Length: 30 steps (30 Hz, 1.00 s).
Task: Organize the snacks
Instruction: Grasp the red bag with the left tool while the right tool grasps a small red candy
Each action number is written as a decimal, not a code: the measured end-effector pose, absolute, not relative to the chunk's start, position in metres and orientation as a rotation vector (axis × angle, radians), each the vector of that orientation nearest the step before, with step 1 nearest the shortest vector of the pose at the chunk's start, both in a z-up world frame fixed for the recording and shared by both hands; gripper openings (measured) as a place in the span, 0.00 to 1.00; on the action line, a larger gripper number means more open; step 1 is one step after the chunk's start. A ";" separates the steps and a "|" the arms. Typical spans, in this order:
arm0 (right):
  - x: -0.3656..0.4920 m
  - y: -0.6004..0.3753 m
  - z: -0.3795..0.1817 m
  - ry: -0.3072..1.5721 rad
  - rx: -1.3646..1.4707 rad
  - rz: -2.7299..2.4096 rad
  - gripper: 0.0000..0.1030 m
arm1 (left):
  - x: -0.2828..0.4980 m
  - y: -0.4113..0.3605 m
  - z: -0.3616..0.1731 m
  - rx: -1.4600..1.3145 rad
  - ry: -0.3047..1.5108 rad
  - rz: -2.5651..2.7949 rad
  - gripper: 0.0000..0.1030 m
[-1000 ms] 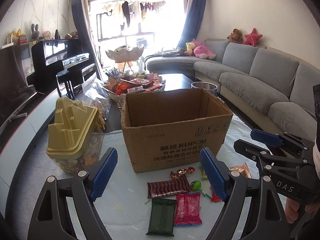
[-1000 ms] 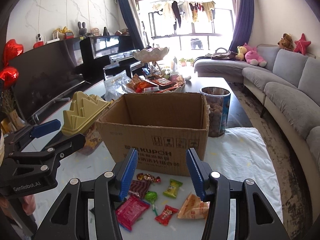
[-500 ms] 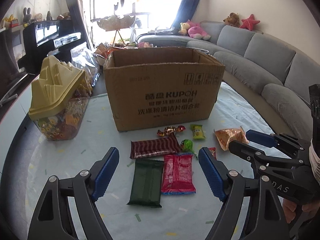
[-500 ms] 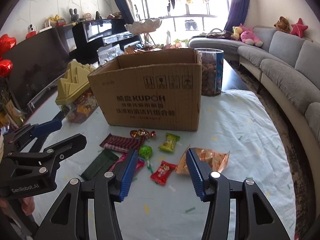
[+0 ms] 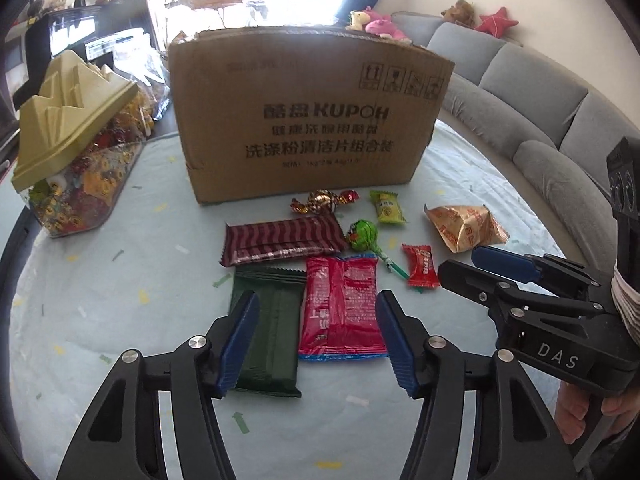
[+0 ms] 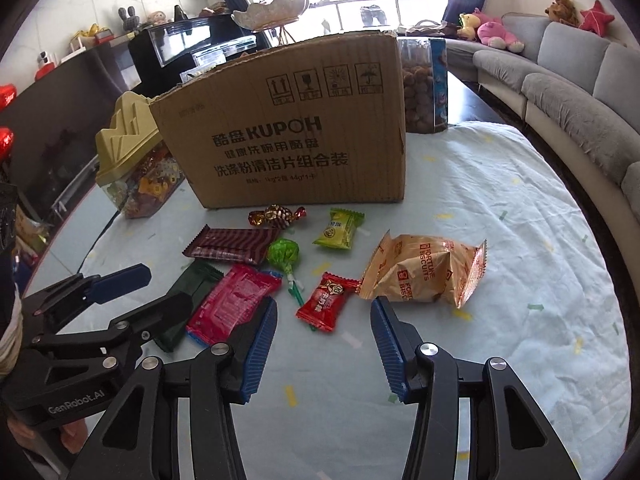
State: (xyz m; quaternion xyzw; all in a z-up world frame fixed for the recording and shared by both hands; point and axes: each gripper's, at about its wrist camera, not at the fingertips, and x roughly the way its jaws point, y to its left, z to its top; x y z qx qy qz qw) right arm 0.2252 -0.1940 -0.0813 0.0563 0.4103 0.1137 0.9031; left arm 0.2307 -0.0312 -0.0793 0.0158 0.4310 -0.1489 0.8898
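Loose snacks lie on the pale cloth in front of a cardboard box [image 5: 308, 120] [image 6: 296, 140]. My left gripper [image 5: 316, 340] [image 6: 164, 288] hovers low over a dark green packet [image 5: 268, 332] and a red packet [image 5: 340, 308]. Its jaws are closing, the two packets lie between them, and the pads do not press on either. My right gripper [image 6: 324, 344] [image 5: 468, 266] is open, narrowing slightly, with nothing gripped. A small red candy [image 6: 326, 300] lies just ahead of its fingers and a fortune biscuit bag [image 6: 424, 272] to the right.
A striped maroon bar [image 5: 284, 238], green lollipop [image 5: 362, 234], yellow-green candy [image 5: 386, 208] and foil candy [image 5: 324, 200] lie near the box. A candy jar with a yellow lid [image 5: 76, 152] stands left, a nut canister [image 6: 424, 88] behind the box, a grey sofa [image 5: 540, 112] right.
Both grippers have dropped toward the table and tipped downward, so the snacks look closer and larger. The left gripper's fingers have come closer together.
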 end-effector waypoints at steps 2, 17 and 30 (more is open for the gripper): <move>0.228 -0.196 -0.086 0.863 0.135 0.236 0.46 | 0.233 -0.035 -0.085 0.041 0.907 -0.323 0.57; 0.249 -0.196 -0.102 0.910 0.187 0.237 0.38 | 0.251 -0.052 -0.106 0.080 0.939 -0.322 0.56; 0.261 -0.189 -0.108 0.922 0.179 0.235 0.37 | 0.254 -0.056 -0.109 0.064 0.938 -0.332 0.47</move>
